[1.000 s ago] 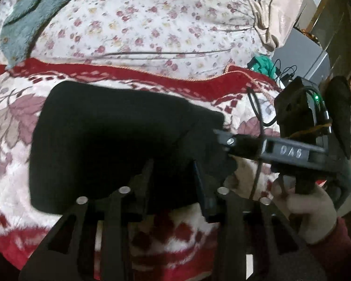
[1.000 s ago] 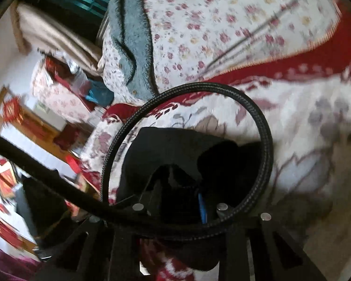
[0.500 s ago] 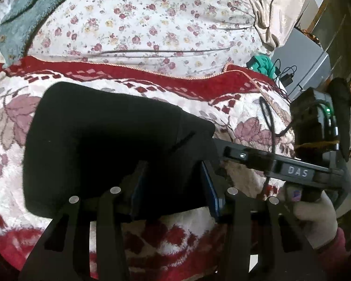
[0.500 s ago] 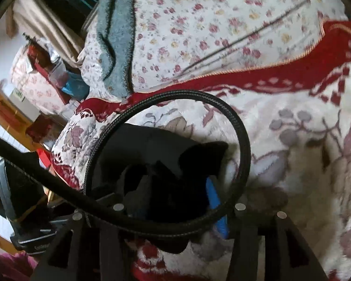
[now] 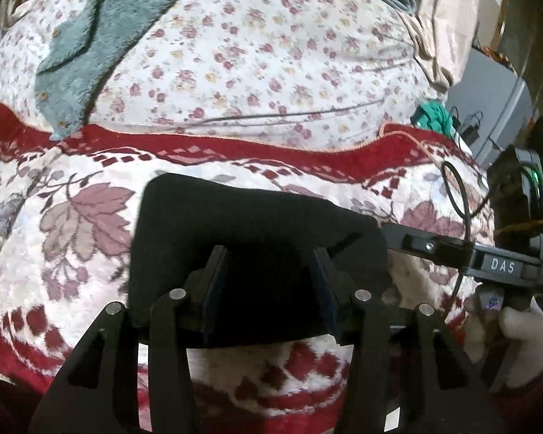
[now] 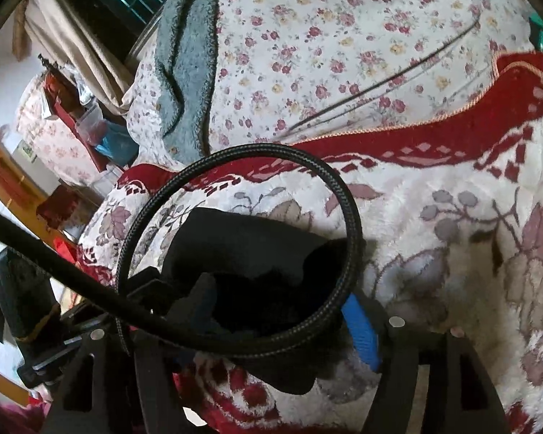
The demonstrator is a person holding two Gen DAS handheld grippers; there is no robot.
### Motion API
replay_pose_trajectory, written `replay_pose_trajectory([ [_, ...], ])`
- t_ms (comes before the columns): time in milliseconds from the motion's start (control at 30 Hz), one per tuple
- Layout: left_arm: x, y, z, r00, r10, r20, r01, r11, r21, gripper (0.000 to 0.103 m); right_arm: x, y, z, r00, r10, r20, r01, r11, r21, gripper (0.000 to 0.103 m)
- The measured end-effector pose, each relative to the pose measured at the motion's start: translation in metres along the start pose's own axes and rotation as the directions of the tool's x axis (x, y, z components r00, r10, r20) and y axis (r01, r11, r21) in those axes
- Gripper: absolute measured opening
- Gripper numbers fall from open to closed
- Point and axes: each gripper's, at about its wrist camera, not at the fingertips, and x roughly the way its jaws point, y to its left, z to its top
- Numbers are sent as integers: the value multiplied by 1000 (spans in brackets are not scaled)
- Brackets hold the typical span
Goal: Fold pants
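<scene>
Black folded pants (image 5: 242, 238) between left gripper (image 5: 268, 289) fingers, braided cable (image 6: 257, 253) only in right view

Red-bordered leaf-patterned blanket (image 5: 72, 224); small-floral quilt (image 5: 271, 58); grey-green fleece garment (image 5: 101, 25); beige curtain (image 6: 72, 47); teal cloth (image 5: 432, 115).

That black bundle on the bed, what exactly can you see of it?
The black pants look like soft, matte fabric, folded into a compact, thick rectangle. They lie flat on the flowered red-and-white blanket. The left gripper and the right gripper each have open jaws straddling an edge.
</scene>
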Motion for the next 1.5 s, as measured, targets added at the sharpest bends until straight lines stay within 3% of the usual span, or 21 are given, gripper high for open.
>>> replay_pose_trajectory([
  [167,-1,31,5,1000,24,2,-24,997,-76,47,6,5,5,1000,-27,5,27,1000,-5,73],
  [333,8,57,12,999,-30,-21,26,988,-155,47,25,-2,12,998,-52,-21,53,998,31,73],
  [433,13,64,11,999,-18,-37,11,986,-169,47,31,-8,10,996,-76,-49,79,995,57,74],
  [600,19,73,7,999,-4,-47,-5,983,-181,47,0,-17,17,994,-99,48,95,992,84,74],
  [767,20,74,6,999,-3,-34,-4,982,-190,47,-8,-11,24,996,-64,58,60,996,64,85],
  [900,21,74,7,999,3,-35,-9,984,-176,47,22,-7,13,999,-36,-31,38,997,68,85],
  [1100,27,78,6,999,36,-39,-41,989,-145,48,53,-15,-10,987,-60,-149,70,996,60,85],
  [1233,33,85,4,999,19,-48,-27,986,-164,55,49,-32,-24,989,2,-147,17,991,131,92],
  [1500,47,99,-1,994,-68,-85,46,970,-239,63,56,-35,-23,990,85,-110,-69,987,143,93],
])
